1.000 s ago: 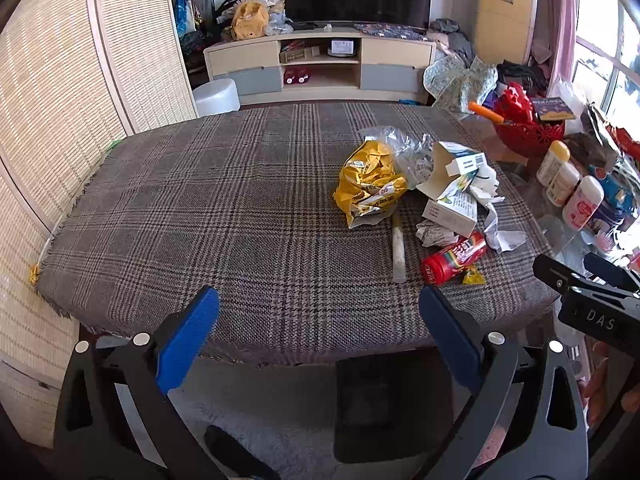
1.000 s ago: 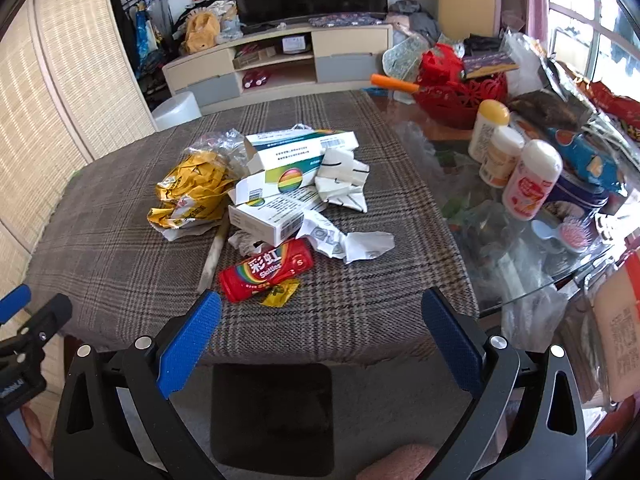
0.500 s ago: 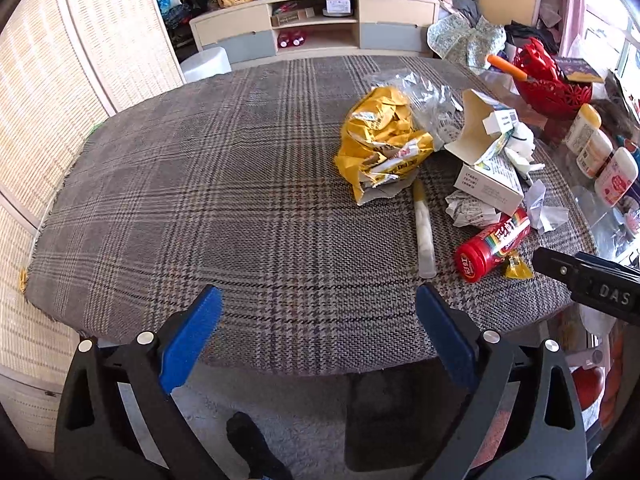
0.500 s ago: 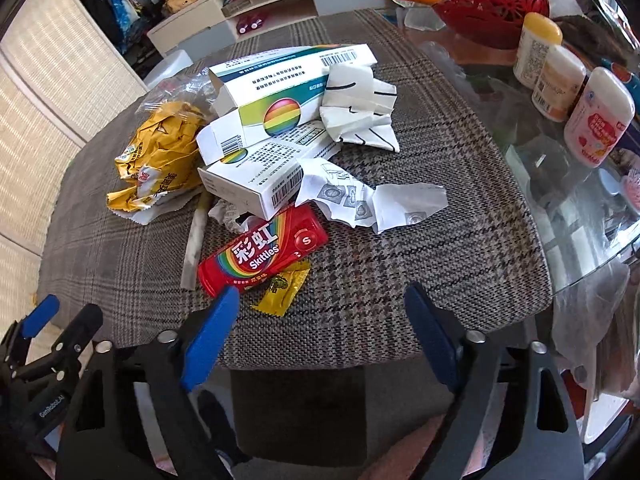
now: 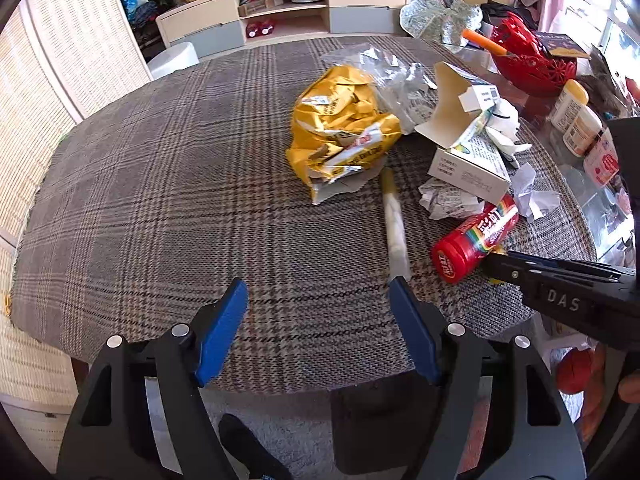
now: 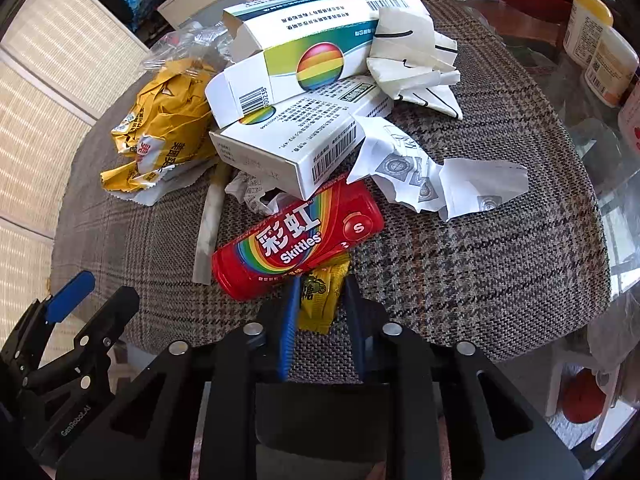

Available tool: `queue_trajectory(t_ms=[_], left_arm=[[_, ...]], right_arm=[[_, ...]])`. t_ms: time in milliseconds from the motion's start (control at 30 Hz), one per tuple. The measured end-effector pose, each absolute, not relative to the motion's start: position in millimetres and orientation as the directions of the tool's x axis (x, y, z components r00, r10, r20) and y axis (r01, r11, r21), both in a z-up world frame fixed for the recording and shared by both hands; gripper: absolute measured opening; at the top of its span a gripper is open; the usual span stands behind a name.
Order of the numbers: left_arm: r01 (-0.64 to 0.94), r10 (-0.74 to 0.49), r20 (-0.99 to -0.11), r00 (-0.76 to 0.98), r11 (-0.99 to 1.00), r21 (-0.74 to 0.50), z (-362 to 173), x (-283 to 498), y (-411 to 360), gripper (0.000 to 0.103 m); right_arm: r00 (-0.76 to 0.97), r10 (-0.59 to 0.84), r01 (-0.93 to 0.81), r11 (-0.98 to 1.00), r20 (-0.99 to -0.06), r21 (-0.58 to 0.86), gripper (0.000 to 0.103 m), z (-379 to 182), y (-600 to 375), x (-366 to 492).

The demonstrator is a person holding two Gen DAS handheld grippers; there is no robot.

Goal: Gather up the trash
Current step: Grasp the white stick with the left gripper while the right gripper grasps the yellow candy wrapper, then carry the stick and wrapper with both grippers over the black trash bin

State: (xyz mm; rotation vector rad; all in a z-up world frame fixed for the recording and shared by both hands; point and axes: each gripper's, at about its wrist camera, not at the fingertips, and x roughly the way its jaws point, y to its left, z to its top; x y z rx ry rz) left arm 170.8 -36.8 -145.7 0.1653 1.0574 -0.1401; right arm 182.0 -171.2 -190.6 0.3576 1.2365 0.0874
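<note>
A pile of trash sits on a plaid-covered tabletop (image 5: 160, 200), and two hand-held tongs come at it from the near edge. Take the red Skittles tube (image 6: 296, 240) as the landmark: it lies on its side at the near edge of the pile, its long axis slanting from near-left to far-right

Tucked against the tube's near side, partly under it, is a small yellow wrapper (image 6: 320, 300). Its long axis points roughly toward the right tongs (image 6: 320, 304), whose blue pads stand on either side of it. The jaws are closing, with the wrapper between them; they look narrow but whether the pads already press on it is hard to tell. This is plainly the nearer hand, and the wrapper looks like its pick

To the left of the tube lies a pale stick-shaped wrapper (image 5: 394, 220), its length running away from the near edge toward a crumpled yellow bag (image 5: 340, 128). The left tongs (image 5: 320, 312) hover over bare cloth with nothing between them, jaws closing yet wide. The stick's near end lies just by their right pad, so it sits slightly right of their centre

Behind the tube lie white cartons (image 6: 288, 136) and crumpled paper (image 6: 436, 176)
</note>
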Motion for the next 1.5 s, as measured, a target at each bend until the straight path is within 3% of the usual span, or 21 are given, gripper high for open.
queue_trajectory(t_ms=[200,333,500,633,767,1033,1500], left_arm=[[0.231,-0.074,-0.884,0.463,0.972,0.039,-155,180,-49,0.068],[0.243,-0.094,-0.899,0.429,0.97,0.014,-168,191,-57,0.049],[0.264,-0.132,-0.908,0.398,0.964,-0.024,-181,201,-68,0.04],[0.283,-0.144,-0.915,0.378,0.958,-0.033,-189,206,-79,0.02],[0.288,-0.139,-0.911,0.388,0.957,-0.023,-192,210,-86,0.013],[0.297,-0.146,-0.911,0.385,0.954,-0.028,-193,192,-88,0.012],[0.259,-0.191,-0.888,0.419,0.962,-0.085,-186,73,-57,0.012]], right_arm=[[0.359,0.226,0.104,0.955,-0.906,0.28,0.012,-187,-175,180],[0.369,0.211,0.099,0.959,-0.905,0.264,0.012,-183,-185,171],[0.378,0.21,0.084,0.962,-0.902,0.259,0.012,-178,-189,163],[0.378,0.218,0.082,0.96,-0.9,0.267,0.012,-180,-195,159],[0.378,0.21,0.077,0.963,-0.901,0.257,0.012,-181,-194,155],[0.388,0.238,0.062,0.957,-0.89,0.283,0.012,-178,-190,138],[0.419,0.255,0.003,0.959,-0.872,0.282,0.012,-164,-172,61]])
